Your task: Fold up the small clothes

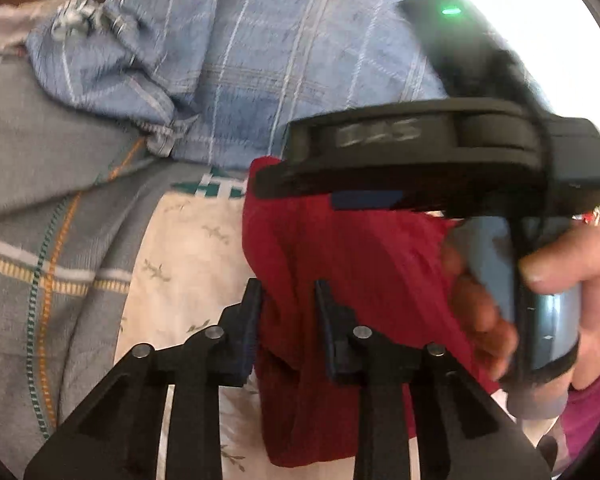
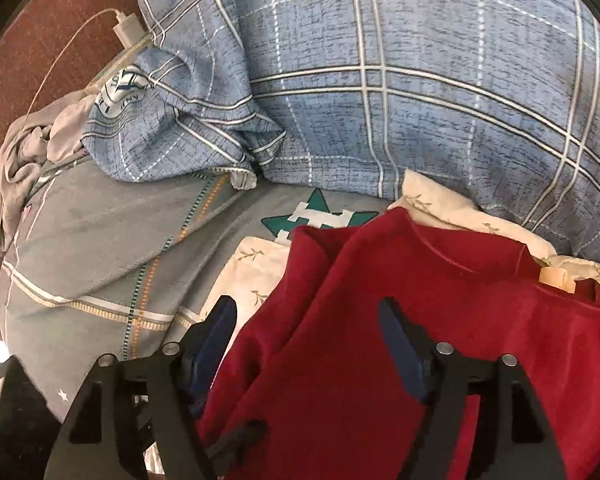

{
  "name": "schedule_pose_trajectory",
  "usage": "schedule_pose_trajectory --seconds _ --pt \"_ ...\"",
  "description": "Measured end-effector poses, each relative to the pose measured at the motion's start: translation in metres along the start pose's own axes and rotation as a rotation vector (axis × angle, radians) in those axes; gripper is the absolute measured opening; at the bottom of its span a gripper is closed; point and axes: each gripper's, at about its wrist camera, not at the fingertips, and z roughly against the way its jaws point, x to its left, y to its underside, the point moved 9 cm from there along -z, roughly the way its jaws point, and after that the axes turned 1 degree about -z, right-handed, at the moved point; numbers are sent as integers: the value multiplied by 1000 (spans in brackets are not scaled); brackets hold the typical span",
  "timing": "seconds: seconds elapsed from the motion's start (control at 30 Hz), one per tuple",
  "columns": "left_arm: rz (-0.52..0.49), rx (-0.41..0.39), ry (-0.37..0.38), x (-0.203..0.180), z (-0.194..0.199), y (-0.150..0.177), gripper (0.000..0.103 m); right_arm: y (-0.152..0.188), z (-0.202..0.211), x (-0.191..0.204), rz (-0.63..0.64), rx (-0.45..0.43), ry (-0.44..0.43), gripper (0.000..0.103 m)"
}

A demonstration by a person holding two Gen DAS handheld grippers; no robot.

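A small red garment [image 1: 340, 264] hangs in the left wrist view, bunched between the fingers of my left gripper [image 1: 288, 296], which is shut on its lower part. My right gripper [image 1: 300, 184] comes in from the right, held by a hand, its tips at the garment's top edge. In the right wrist view the red garment [image 2: 380, 320] lies spread over a cream leaf-print cloth [image 2: 252, 272]. My right gripper [image 2: 306, 316] is open, its fingers wide apart on either side of a fold of the red cloth.
A grey blanket [image 2: 100, 240] with a green star covers the bed. A blue plaid duvet [image 2: 380, 80] is heaped behind. A white charger [image 2: 130, 30] and cable lie at the far left by a crumpled grey cloth [image 2: 32, 148].
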Motion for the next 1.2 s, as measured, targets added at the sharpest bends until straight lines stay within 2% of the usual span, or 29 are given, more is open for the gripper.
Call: schedule_pose_trajectory --seconds 0.1,0.17,0.2,0.23,0.3,0.33,0.37,0.43,0.47,0.53,0.6,0.8,0.93,1.2 --pt "-53 -26 -3 -11 5 -3 22 4 -10 5 8 56 1 77" --pt "-83 -41 15 -20 8 -5 22 7 -19 7 39 69 43 77" --pt "-95 -44 18 -23 9 -6 22 10 -23 4 50 75 80 70" --pt "-105 -40 14 -24 9 -6 22 12 -24 1 56 66 104 51" --pt "-101 -30 10 -22 8 -5 23 11 -16 -6 55 11 134 33" --pt "-87 -20 13 -20 9 -5 28 10 -11 -9 38 -10 112 27" --pt "-71 -9 13 -18 11 -4 32 10 -4 -12 17 -29 95 27" --pt "-53 16 20 -17 17 1 47 11 10 -19 -1 -62 81 25" --pt "-54 23 10 -16 23 5 51 10 16 -22 -5 -74 73 25" --pt "-72 8 -25 -17 28 10 64 10 25 -28 -21 -92 54 25" --pt "-89 -10 -59 -18 27 11 70 10 32 -32 -44 -103 36 25" --pt "-109 12 -87 -23 11 15 69 17 45 -40 -83 -126 5 24" --pt "-114 10 -85 -28 13 16 58 19 43 -44 -106 -130 -9 24" --pt "-122 9 -104 -27 13 19 58 24 44 -48 -109 -128 -4 25"
